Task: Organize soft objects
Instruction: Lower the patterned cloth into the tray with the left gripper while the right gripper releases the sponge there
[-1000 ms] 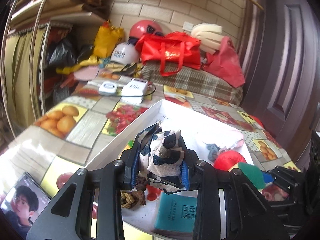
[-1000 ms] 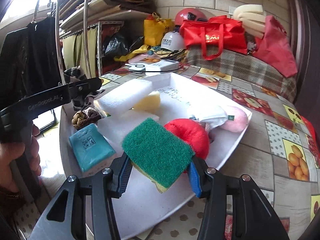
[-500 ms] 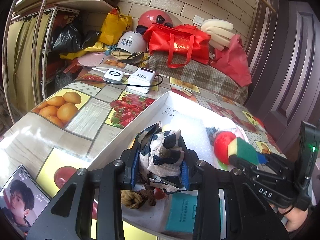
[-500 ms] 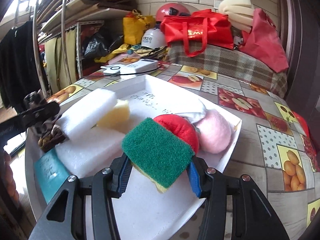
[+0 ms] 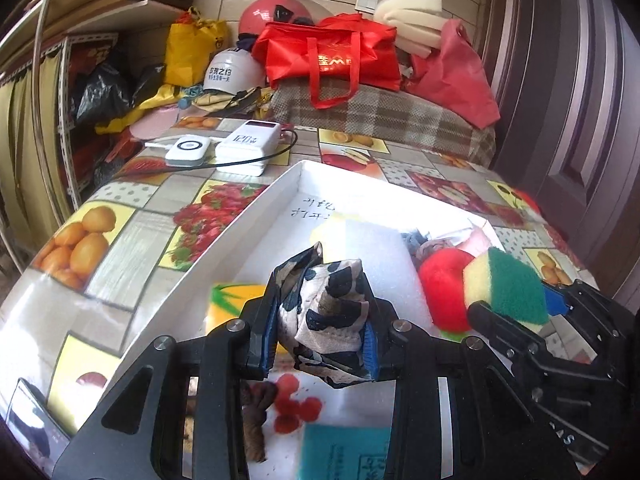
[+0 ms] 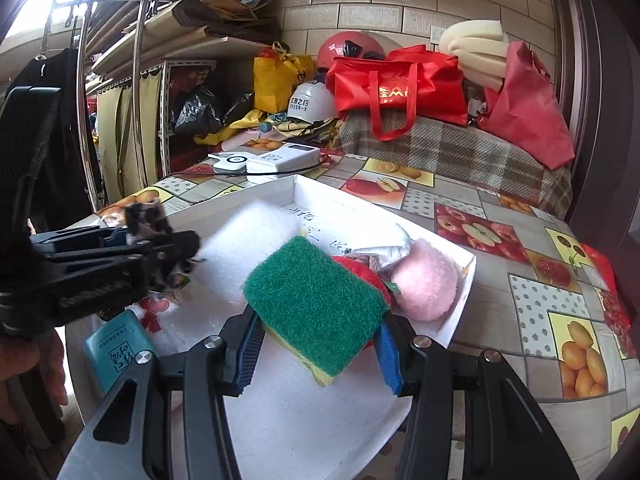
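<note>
My left gripper (image 5: 320, 344) is shut on a crumpled black-and-white patterned cloth (image 5: 326, 312), held above the white tray (image 5: 256, 208). My right gripper (image 6: 316, 344) is shut on a green-and-yellow scouring sponge (image 6: 316, 304) over the tray's near part (image 6: 460, 312); the sponge also shows in the left wrist view (image 5: 508, 288). In the tray lie white foam blocks (image 6: 248, 240), a red plush ball (image 5: 444, 284), a pink fluffy ball (image 6: 426, 284), a teal packet (image 6: 116, 350) and a brown knotted piece (image 5: 256, 420). The left gripper with its cloth (image 6: 148, 220) shows at the left of the right wrist view.
The table has a fruit-print cloth (image 6: 520, 280). Two white power banks with a cable (image 5: 224, 148) lie beyond the tray. Red bags (image 5: 332, 56), helmets and a plaid-covered surface stand at the back. A metal rack (image 6: 136, 112) is on the left, a phone (image 5: 28, 428) near the table edge.
Both grippers have drawn closer together over the tray, each still holding its object. The right gripper with the sponge now sits just right of the left gripper.
</note>
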Demonstrator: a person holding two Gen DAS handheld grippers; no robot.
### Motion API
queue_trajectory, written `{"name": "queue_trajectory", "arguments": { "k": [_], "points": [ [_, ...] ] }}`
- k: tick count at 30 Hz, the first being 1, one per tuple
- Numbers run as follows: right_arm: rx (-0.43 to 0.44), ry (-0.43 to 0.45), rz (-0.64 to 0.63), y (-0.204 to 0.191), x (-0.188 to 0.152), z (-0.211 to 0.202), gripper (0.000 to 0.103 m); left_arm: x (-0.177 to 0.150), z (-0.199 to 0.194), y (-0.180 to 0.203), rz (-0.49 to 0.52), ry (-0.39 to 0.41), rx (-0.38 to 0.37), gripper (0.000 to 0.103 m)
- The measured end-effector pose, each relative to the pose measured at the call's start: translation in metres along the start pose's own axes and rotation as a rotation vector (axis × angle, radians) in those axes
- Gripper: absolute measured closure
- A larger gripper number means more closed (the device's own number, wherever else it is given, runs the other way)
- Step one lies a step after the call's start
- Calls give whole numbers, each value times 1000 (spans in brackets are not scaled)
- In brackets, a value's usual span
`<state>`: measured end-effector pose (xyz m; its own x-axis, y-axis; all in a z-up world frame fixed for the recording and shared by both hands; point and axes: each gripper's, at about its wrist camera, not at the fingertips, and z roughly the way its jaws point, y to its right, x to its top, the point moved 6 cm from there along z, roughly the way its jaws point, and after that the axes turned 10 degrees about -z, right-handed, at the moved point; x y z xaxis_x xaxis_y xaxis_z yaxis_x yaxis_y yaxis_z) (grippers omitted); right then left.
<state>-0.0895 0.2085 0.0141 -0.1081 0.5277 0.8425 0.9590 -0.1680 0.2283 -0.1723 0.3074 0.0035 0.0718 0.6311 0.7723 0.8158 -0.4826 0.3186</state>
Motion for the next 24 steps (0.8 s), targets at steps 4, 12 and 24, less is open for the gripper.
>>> {"name": "queue_trajectory", "arguments": {
  "k": [4,12,24],
  "points": [
    [1,10,21,3,0,-1,53,2,-8,1,8,54,8,70],
    [-14,28,20,2,1,-4,51,2,-22,14,87,138,54,65],
    [-55,47,48,8,0,-10,0,4,-33,6,56,203,112,0]
  ]
}}
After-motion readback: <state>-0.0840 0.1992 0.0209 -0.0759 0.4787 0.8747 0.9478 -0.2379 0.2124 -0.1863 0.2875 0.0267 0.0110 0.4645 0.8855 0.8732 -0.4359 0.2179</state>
